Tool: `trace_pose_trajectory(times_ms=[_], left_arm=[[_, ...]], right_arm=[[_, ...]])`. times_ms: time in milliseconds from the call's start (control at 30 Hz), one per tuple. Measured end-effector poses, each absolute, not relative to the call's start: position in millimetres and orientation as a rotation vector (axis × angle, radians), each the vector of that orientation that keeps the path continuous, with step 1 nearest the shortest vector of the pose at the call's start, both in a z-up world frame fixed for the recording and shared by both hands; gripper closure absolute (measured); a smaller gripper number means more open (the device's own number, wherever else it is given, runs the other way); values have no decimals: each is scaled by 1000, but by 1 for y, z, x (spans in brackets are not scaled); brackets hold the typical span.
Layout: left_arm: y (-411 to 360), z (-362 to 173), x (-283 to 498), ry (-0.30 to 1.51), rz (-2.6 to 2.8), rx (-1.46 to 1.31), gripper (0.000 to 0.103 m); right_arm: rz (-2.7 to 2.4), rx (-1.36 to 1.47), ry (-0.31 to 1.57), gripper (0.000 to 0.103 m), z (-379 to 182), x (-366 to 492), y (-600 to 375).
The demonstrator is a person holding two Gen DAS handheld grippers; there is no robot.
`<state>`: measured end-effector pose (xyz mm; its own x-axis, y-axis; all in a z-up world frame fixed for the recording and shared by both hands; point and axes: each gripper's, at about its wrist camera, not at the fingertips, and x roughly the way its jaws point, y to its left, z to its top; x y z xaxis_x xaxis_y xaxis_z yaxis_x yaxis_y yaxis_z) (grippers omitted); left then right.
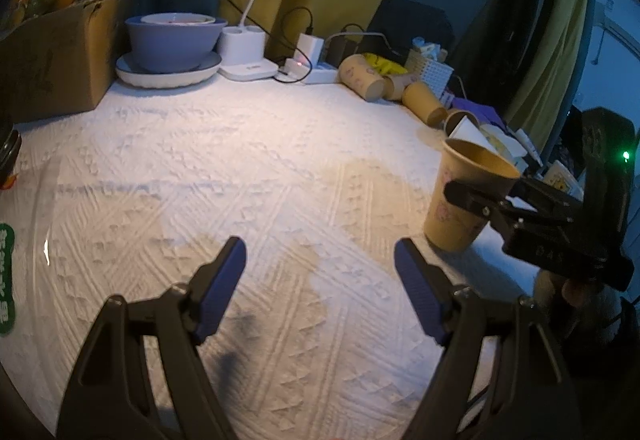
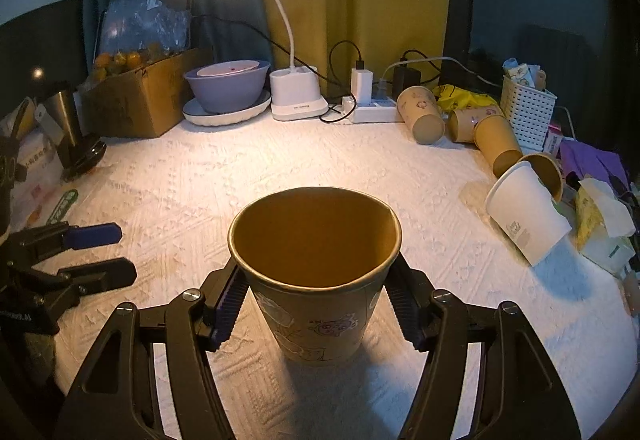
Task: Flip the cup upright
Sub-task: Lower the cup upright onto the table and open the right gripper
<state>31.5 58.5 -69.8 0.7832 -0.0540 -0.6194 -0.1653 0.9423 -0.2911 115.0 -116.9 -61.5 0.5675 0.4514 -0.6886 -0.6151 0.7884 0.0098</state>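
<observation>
The brown paper cup (image 2: 316, 272) stands upright on the white textured cloth (image 2: 200, 176), pinched just under its rim by the right gripper (image 2: 316, 300) — light, thin-walled, easily crushed — while the left gripper (image 1: 320, 280) hangs spread apart.

Six paper cups (image 2: 316, 272) — two bowls (image 2: 228, 86)

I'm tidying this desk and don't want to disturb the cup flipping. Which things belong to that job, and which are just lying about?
Part of the job:
- kraft paper cup, upright, jaws of the right gripper on its sides
- left gripper, open, holding nothing

Just lying about:
- tipped kraft cups
- white cup
- desk lamp
- purple bowl
- cardboard box
- white basket
</observation>
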Motion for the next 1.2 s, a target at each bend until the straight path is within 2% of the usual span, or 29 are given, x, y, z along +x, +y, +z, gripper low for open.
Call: trace_pose_trajectory(times_ms=[300, 400, 1200], left_arm=[[50, -68, 31, 668, 58, -302, 25], [47, -67, 31, 670, 53, -296, 25], [-10, -49, 13, 672, -53, -252, 25]], right_arm=[[612, -247, 749, 33, -65, 107, -124], [626, -222, 761, 28, -65, 103, -130], [531, -168, 766, 27, -41, 41, -182]])
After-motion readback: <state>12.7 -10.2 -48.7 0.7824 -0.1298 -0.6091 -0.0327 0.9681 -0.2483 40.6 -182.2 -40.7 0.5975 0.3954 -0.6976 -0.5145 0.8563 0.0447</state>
